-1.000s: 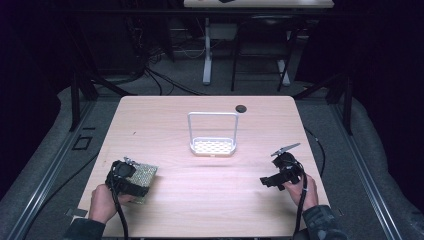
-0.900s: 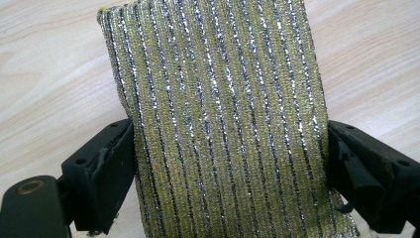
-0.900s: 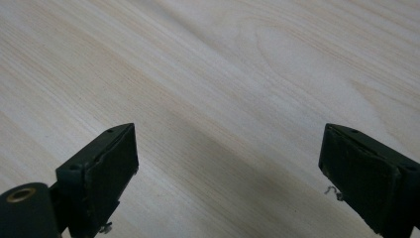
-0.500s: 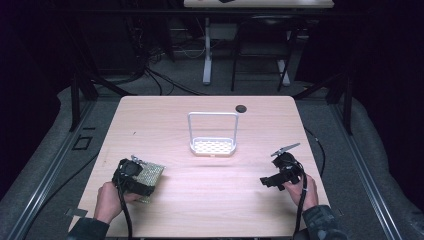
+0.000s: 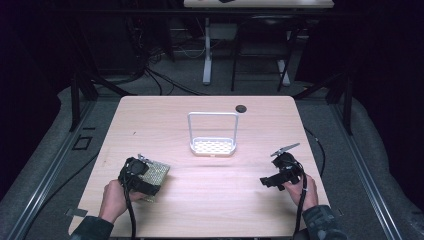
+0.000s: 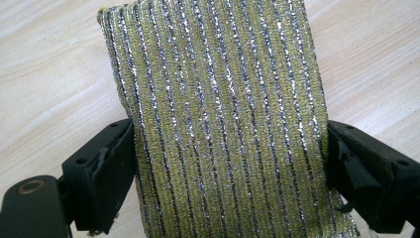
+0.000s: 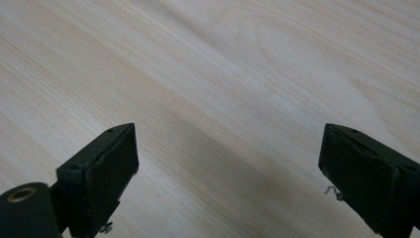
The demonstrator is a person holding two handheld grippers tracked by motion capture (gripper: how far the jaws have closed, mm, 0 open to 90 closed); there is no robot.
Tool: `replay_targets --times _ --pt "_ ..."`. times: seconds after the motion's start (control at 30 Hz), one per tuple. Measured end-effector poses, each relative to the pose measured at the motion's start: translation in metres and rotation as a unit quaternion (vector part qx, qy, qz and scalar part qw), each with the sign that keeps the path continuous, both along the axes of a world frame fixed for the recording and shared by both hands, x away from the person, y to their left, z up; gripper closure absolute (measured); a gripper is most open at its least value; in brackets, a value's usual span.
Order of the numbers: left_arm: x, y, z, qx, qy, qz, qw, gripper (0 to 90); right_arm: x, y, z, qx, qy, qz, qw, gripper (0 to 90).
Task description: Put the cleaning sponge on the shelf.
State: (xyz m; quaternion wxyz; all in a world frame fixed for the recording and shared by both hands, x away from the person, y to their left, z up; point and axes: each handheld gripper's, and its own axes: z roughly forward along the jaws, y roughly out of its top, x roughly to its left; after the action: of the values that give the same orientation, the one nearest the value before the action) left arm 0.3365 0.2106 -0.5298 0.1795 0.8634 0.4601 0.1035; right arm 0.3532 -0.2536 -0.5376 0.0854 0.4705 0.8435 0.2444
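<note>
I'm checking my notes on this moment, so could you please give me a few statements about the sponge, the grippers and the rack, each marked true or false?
1. The left gripper has its jaws closed on the green and silver scouring sponge. True.
2. The right gripper holds a sponge as well. False: its jaws stand wide apart over bare table, with nothing between them.
3. The white rack stands near the middle of the table, apart from both grippers. True.
4. The sponge lies inside the white rack. False: it is at the near left of the table, in the left gripper's jaws.
5. A small dark round thing lies on the table beyond the rack. True.
</note>
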Motion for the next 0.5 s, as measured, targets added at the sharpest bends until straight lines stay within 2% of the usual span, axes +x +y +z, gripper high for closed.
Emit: replay_targets --times 0.5 --pt "0.007 -0.018 0.003 0.0 -0.006 -0.025 0.9997 11.3 0.0 0.0 -0.001 0.0 0.0 0.001 1.0 7.9"
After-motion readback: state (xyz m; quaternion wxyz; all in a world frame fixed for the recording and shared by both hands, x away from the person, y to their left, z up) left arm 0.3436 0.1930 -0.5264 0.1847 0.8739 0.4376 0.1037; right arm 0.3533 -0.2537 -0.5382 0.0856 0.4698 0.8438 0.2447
